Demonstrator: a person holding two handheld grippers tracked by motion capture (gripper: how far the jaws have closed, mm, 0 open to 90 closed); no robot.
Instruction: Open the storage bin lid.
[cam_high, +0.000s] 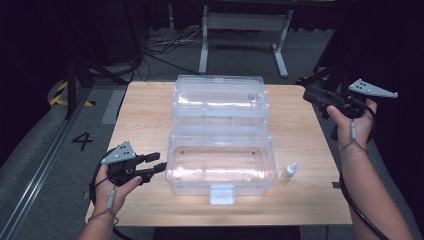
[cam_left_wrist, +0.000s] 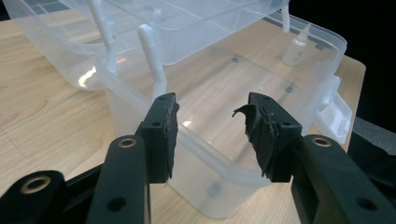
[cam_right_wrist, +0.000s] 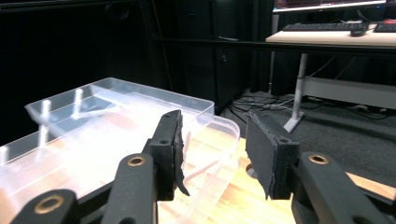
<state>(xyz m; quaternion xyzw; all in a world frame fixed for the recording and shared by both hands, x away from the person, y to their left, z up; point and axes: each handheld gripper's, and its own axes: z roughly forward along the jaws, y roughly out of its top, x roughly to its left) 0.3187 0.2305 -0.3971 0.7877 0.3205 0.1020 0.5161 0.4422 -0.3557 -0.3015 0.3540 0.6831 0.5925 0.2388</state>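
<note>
A clear plastic storage box stands in the middle of the wooden table, its see-through upper tray swung back behind it. Both look empty. A small white dropper bottle stands on the table just right of the box. My left gripper is held level at the box's left end, open, with nothing between its jaws. In the left gripper view this gripper frames the box's rim, and the bottle shows beyond the far wall. My right gripper hovers open and empty above the table's far right edge. In the right gripper view it points at the tray.
A white latch hangs on the box's front wall. Behind the table are a white desk frame and cables on the grey floor. The right gripper view shows a desk with a keyboard farther off.
</note>
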